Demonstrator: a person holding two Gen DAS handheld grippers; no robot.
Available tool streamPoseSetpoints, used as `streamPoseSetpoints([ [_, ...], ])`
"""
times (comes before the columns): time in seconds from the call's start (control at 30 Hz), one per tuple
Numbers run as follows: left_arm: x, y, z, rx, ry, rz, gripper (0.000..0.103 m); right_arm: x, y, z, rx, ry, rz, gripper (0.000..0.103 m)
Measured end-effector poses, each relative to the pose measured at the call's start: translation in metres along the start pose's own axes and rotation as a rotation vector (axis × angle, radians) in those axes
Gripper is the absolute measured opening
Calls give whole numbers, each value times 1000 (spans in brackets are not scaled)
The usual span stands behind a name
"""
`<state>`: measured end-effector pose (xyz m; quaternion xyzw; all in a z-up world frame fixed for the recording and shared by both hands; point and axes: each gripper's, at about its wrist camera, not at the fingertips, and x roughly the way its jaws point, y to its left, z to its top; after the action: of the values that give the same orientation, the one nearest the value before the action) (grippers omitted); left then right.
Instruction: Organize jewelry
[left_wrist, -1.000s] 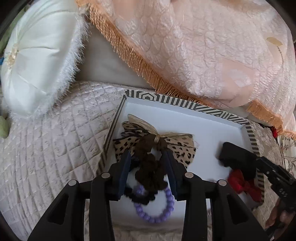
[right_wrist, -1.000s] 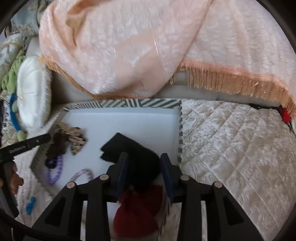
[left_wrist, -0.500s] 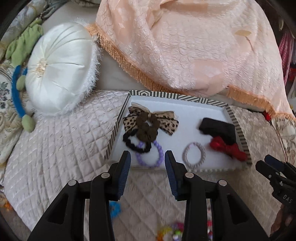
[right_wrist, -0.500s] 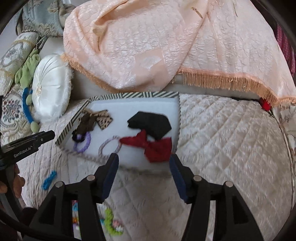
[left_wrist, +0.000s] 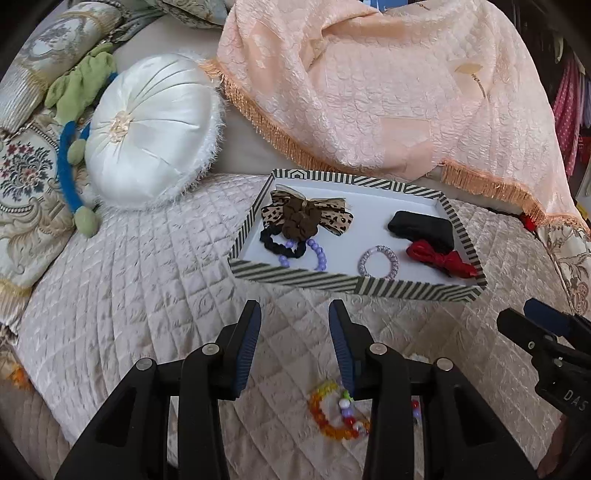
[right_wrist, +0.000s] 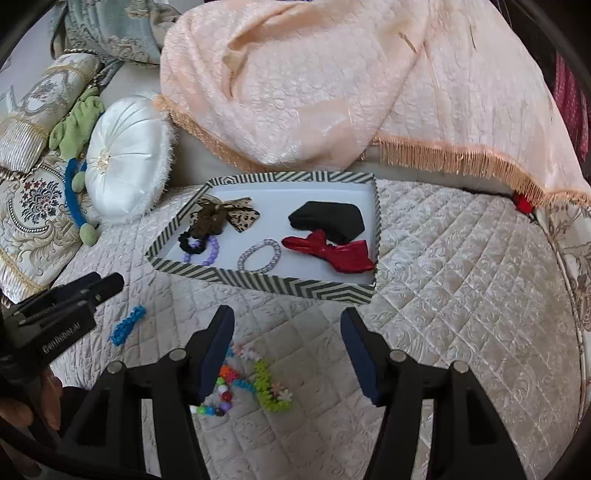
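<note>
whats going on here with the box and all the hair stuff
A person holds a gripper in each hand over a quilted bed, sorting accessories. The striped tray holds a leopard bow, a red bow and bracelets. Both the left gripper and the right gripper hold nothing; the right's jaws are opening. Colourful bead bracelets and a blue piece wait on the quilt.

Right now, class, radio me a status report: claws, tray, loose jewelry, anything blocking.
Left claw open, empty. Right claw opening, nothing between its fingers. Striped tray holds bows and bracelets. Bead bracelets and blue piece loose on quilt. Nothing blocking.
</note>
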<state>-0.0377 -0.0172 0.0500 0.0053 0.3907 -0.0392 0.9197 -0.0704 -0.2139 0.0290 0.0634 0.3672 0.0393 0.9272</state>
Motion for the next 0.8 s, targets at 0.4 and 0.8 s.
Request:
streamPoseSetpoints([
  [0.4, -25, -5, -19, 9, -39, 23, 28, -27, 22, -9, -41, -22, 12, 67],
  [0.8, -39, -7, -24, 11, -57, 25, 28, -44, 32, -13, -66, -41, 19, 68],
])
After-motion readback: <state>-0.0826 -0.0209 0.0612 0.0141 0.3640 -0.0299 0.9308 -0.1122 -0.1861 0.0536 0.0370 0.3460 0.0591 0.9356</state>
